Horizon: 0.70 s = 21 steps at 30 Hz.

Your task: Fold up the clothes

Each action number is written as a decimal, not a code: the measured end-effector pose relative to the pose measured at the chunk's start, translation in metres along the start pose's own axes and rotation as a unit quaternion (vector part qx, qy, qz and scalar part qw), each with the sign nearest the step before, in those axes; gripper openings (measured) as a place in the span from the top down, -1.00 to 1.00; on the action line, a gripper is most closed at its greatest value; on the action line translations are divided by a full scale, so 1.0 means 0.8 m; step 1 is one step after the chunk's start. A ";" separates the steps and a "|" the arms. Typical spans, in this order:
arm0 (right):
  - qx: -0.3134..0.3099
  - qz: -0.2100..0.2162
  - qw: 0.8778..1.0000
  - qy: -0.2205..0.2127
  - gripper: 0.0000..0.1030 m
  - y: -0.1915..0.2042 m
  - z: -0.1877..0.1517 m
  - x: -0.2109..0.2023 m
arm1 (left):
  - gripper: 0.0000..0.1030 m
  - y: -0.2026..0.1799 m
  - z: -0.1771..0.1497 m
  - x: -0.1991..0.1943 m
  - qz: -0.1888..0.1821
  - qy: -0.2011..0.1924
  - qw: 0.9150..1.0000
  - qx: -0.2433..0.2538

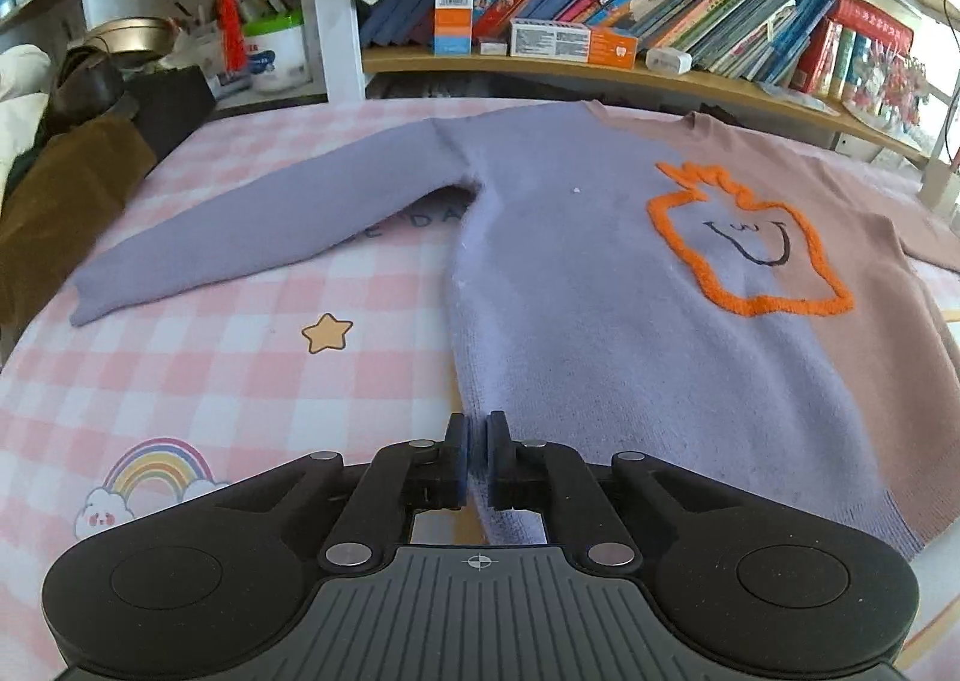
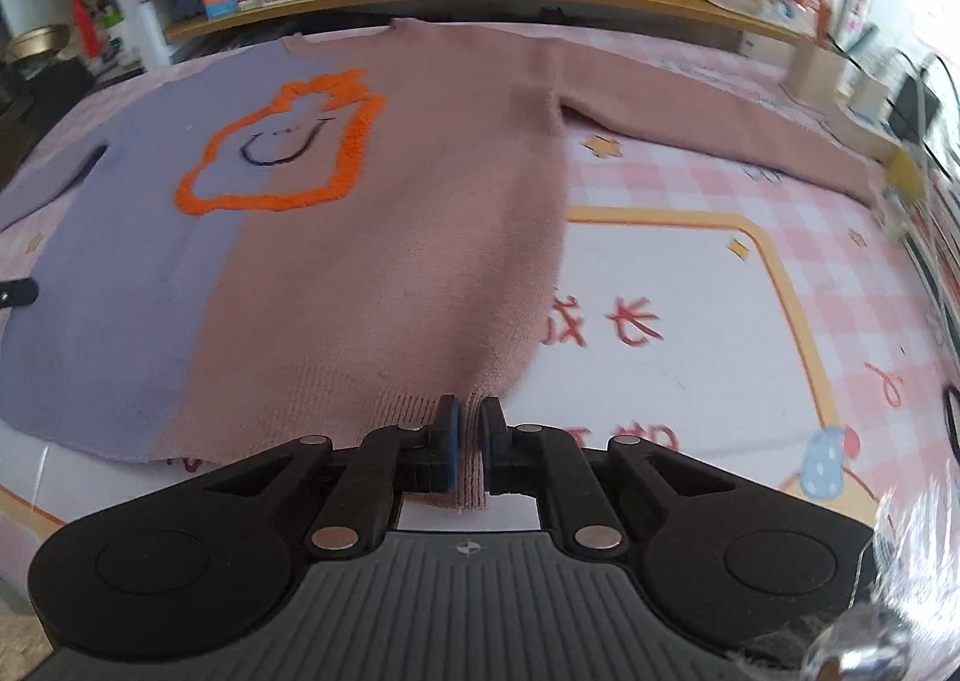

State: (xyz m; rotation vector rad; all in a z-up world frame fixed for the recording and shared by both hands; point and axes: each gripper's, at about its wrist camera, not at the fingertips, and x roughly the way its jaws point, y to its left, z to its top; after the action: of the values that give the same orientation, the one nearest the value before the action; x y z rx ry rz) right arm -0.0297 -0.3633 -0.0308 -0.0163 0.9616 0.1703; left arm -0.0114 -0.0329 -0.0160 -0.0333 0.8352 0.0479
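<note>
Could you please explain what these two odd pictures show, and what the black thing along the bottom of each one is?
Each picture comes from a camera on a hand-held two-finger gripper, looking along its fingers; no robot is involved. The left gripper is shut on the lilac corner of a sweater hem. The right gripper is shut on the pink corner of that sweater. The sweater lies flat, sleeves spread, on a pink checked sheet, with a bookshelf behind.

Bed (image 1: 210, 369), pink-and-white checked sheet with star and rainbow prints: one lilac-and-pink sweater (image 1: 600, 321) spread flat, sleeves outstretched.
</note>
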 end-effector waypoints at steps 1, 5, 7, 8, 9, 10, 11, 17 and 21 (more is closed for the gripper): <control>0.010 -0.003 1.000 0.000 0.87 -0.006 -0.001 -0.001 | 0.91 0.000 0.000 0.000 0.000 0.001 1.000 0.000; 0.034 -0.010 0.999 -0.001 0.87 -0.018 -0.006 -0.005 | 0.91 0.000 -0.001 0.002 -0.002 0.003 1.000 0.001; 0.032 -0.013 0.999 -0.001 0.87 -0.017 -0.007 -0.006 | 0.91 0.002 -0.001 0.002 -0.005 0.005 1.000 0.001; 0.030 -0.014 0.999 0.000 0.87 -0.016 -0.008 -0.007 | 0.90 0.003 0.000 0.002 -0.006 0.005 1.000 0.001; 0.030 -0.015 0.999 0.000 0.88 -0.016 -0.009 -0.008 | 0.90 0.004 -0.001 0.001 -0.008 0.005 1.000 0.001; 0.030 -0.016 0.999 0.001 0.88 -0.016 -0.009 -0.009 | 0.90 0.005 0.000 0.001 -0.008 0.006 1.000 0.001; 0.032 -0.016 0.999 0.001 0.87 -0.016 -0.010 -0.009 | 0.89 0.005 0.000 0.000 -0.008 0.007 1.000 0.000; 0.047 -0.026 0.999 -0.010 0.68 -0.013 -0.016 -0.018 | 0.77 0.008 0.000 -0.012 -0.010 0.007 1.000 -0.003; 0.055 -0.039 0.997 -0.030 0.34 -0.009 -0.022 -0.032 | 0.67 0.006 -0.006 -0.026 -0.015 0.003 1.000 -0.005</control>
State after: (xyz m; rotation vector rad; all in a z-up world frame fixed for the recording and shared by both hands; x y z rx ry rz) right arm -0.0572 -0.3756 -0.0202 0.0521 0.9076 0.0451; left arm -0.0292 -0.0286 -0.0034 -0.0559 0.8411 0.0245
